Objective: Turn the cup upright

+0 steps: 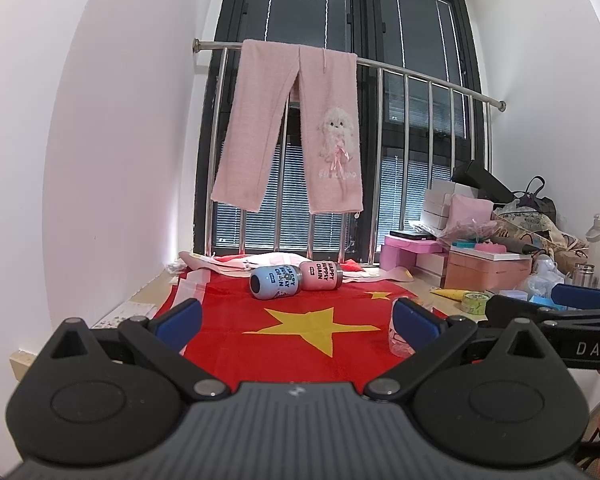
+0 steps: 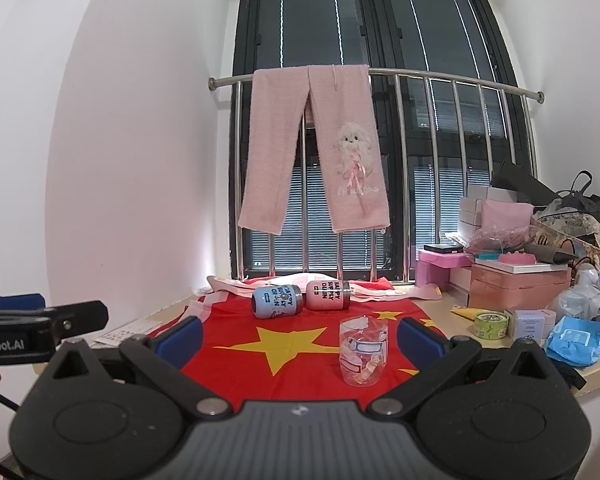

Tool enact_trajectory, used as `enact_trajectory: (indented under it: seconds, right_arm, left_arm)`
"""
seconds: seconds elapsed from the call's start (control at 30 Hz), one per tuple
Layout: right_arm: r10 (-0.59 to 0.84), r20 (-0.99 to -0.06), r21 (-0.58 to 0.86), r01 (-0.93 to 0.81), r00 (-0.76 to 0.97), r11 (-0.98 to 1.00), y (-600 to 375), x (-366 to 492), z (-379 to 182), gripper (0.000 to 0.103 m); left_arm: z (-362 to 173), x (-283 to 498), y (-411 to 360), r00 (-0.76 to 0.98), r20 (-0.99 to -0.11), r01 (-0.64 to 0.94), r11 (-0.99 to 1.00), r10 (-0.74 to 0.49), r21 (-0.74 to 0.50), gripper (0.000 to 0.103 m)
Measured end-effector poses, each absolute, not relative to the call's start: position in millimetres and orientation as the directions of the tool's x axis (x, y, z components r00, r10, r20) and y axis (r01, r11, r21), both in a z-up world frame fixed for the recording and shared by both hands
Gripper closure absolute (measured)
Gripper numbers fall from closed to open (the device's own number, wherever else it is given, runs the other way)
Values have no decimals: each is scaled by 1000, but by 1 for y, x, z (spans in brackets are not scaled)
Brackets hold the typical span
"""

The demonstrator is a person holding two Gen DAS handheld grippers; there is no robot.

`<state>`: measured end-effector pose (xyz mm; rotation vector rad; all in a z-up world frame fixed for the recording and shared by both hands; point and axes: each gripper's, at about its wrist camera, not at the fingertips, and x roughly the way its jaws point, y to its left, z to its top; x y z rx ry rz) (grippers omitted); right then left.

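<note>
Both views look forward from low over the near edge of the tabletop [image 1: 140, 300], each over its own tool's body, facing the barred window [image 1: 416, 80] at the far end. The left wrist view sits just left of the other (the right tool [image 1: 572, 300] juts in at its right edge, the left tool [image 2: 40, 316] at the other's left edge). They share the red flag [image 1: 300, 344], the two lying cans and the hanging pink trousers [image 2: 312, 148].
</note>
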<state>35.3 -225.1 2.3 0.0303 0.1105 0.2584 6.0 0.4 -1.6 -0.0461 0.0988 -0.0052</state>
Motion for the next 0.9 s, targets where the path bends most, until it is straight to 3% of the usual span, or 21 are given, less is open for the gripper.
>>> enact_trajectory:
  seconds: [0.37,0.9]
  right_arm:
    - [282,-120,2,-284,952,959,-218,69,14,0]
    - [365,-223,-82,-391,904,917,-161,226,68,0]
  left_arm:
    - [10,37,10,994,-108,17,999,-20,-27,0]
    - [45,178,47,989,-140,50,996,-38,79,0]
